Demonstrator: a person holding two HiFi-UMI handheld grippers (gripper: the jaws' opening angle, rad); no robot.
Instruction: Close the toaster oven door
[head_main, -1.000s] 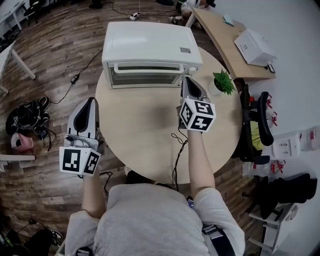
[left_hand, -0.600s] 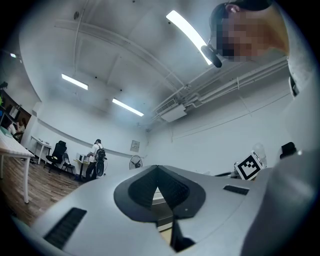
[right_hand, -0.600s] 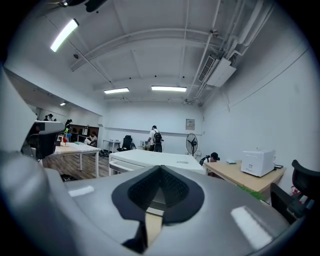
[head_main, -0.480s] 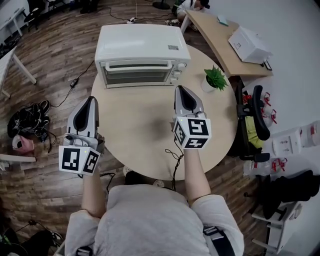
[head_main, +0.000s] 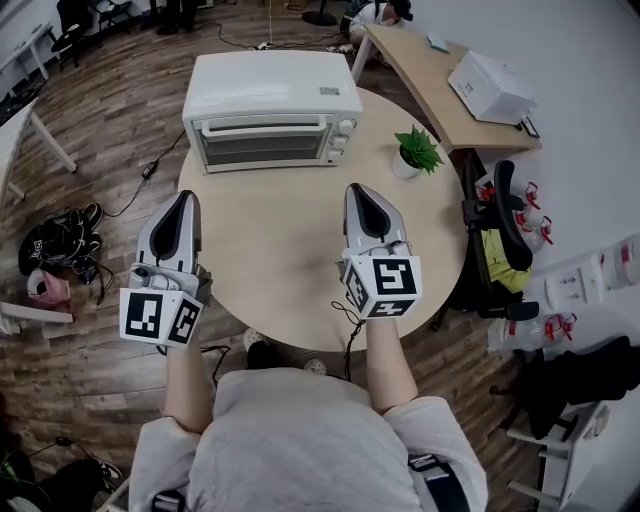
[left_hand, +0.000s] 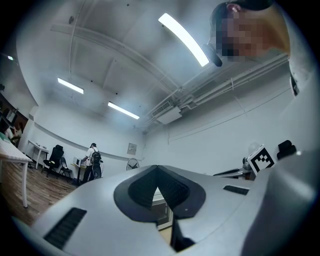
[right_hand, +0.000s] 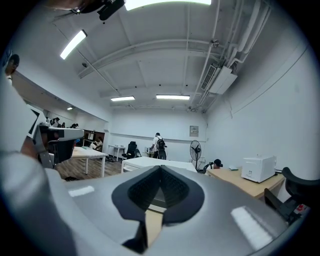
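A white toaster oven (head_main: 271, 108) stands at the far side of the round wooden table (head_main: 300, 250), its glass door up against its front. My right gripper (head_main: 361, 192) hovers over the table's right half, well short of the oven, shut with nothing in it. My left gripper (head_main: 185, 200) hangs at the table's left edge, jaws together and empty. In the right gripper view the oven (right_hand: 145, 165) shows just beyond the closed jaws (right_hand: 159, 170). A sliver of the oven (left_hand: 162, 212) shows in the left gripper view past the jaw tips (left_hand: 157, 175).
A small potted plant (head_main: 413, 150) sits on the table right of the oven. A black cable (head_main: 345, 325) hangs over the near edge. A desk with a white box (head_main: 489, 86) stands at the back right, a black chair (head_main: 500, 240) at right, shoes (head_main: 55, 235) on the floor at left.
My right gripper has drawn back from the oven's front toward me, over the middle of the table. The left gripper has barely moved. The view has shifted a little.
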